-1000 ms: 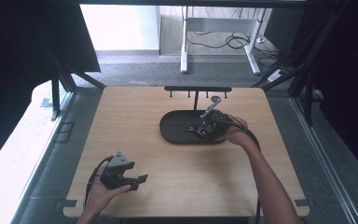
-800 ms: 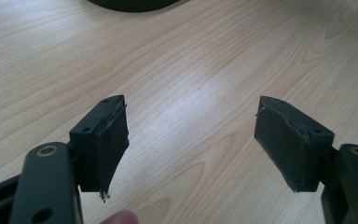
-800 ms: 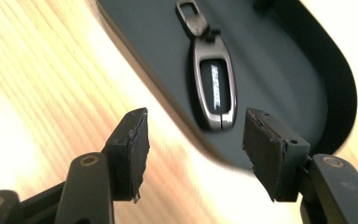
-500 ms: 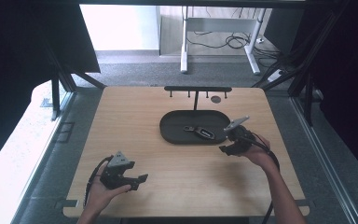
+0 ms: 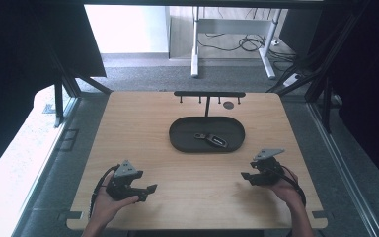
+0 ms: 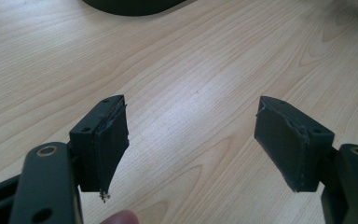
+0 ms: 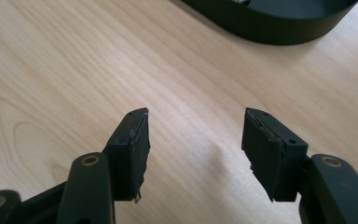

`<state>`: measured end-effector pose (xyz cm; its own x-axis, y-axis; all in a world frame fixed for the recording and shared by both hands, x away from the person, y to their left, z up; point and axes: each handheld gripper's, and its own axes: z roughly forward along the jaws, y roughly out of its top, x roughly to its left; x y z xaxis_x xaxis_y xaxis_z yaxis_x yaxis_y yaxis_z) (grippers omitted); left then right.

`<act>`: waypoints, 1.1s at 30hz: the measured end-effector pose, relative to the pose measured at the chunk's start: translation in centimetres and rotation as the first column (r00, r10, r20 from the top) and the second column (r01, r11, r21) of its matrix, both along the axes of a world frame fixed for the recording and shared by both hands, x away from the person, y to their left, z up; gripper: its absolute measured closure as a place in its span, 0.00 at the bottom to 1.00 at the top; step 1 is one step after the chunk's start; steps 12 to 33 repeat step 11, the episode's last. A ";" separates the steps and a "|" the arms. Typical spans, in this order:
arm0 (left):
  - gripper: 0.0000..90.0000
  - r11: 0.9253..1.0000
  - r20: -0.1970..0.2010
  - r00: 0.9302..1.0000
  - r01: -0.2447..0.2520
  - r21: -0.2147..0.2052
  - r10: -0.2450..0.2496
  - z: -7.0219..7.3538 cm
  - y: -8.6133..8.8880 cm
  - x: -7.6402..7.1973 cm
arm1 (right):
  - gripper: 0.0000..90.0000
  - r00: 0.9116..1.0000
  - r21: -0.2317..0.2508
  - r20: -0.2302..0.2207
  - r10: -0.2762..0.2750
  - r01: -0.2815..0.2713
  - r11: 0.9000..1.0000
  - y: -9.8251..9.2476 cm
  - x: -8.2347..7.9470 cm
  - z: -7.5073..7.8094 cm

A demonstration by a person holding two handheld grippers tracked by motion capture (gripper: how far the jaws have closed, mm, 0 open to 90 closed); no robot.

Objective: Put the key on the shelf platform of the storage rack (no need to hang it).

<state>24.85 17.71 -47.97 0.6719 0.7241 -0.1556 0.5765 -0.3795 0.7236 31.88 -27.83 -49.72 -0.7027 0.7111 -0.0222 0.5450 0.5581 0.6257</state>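
Observation:
A black oval tray (image 5: 180, 143) sits mid-table with a dark key fob (image 5: 216, 141) lying in it. My right gripper (image 5: 245, 176) hovers low over bare wood to the tray's front right, jaws apart and empty. They have just been closing a little, with nothing between them. In the right gripper view the gripper (image 7: 196, 149) faces bare wood, with the tray wall (image 7: 279, 28) ahead. My left gripper (image 5: 148, 189) rests near the front left edge, open and empty. The left gripper view has its jaws (image 6: 191, 140) wide over bare wood, the tray edge (image 6: 130, 5) far ahead.
A black rack with small hooks (image 5: 208, 94) stands behind the tray at the table's far edge. A small dark disc (image 5: 228, 104) lies beside its post. Bare wood lies between the two grippers and left of the tray.
My right gripper has drawn back from over the tray toward the front right of the table and sunk lower, empty. The key fob stays in the tray. The left gripper has kept still.

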 end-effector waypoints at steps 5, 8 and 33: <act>0.29 1.000 0.000 1.000 0.003 0.005 -0.003 -0.1 -0.2 0.0 | 0.47 1.000 -0.001 -0.003 -0.026 0.026 1.000 -0.5 0.2 -0.2; 0.29 1.000 -0.001 1.000 0.007 0.007 -0.007 -0.2 -0.3 0.0 | 0.47 1.000 0.005 0.002 -0.027 0.027 1.000 -0.6 0.1 -0.1; 0.29 1.000 -0.003 1.000 0.011 0.013 -0.011 -0.3 -0.3 0.1 | 0.45 0.999 0.010 0.008 -0.043 0.043 0.999 -0.8 -0.1 -0.2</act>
